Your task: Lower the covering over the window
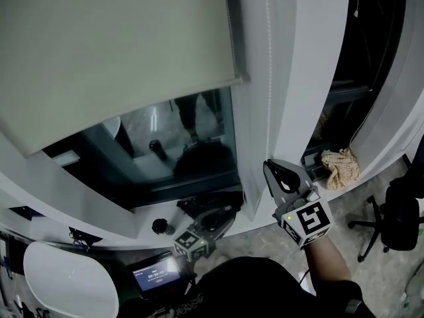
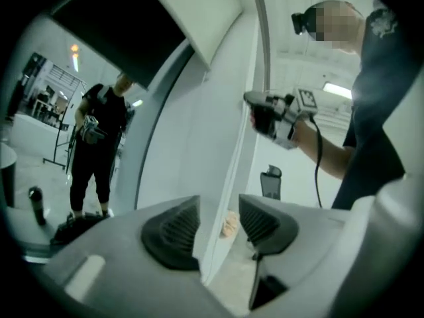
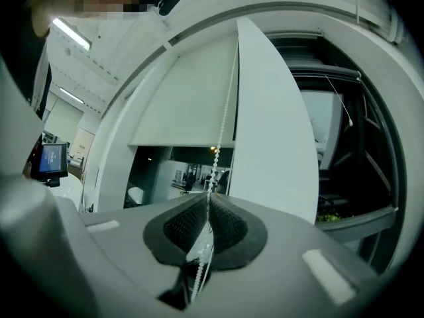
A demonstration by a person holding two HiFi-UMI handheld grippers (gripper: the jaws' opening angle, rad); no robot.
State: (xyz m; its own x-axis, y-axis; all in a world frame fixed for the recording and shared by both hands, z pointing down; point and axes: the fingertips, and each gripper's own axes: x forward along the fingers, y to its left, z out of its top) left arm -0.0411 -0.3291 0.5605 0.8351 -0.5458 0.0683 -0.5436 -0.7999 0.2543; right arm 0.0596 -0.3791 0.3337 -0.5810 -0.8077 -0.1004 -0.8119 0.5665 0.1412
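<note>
The roller blind [image 1: 112, 52] is of pale, plain fabric and covers the upper part of the window [image 1: 179, 144]; its bottom edge is straight. Its white bead chain [image 3: 225, 105] hangs at the blind's right side and passes between the pads of the right tool [image 3: 207, 220], which is clamped on it. The left tool [image 2: 218, 227], lower down by the sill, stands wide and holds nothing.

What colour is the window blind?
The blind is pale beige, clearest in the head view.
</note>
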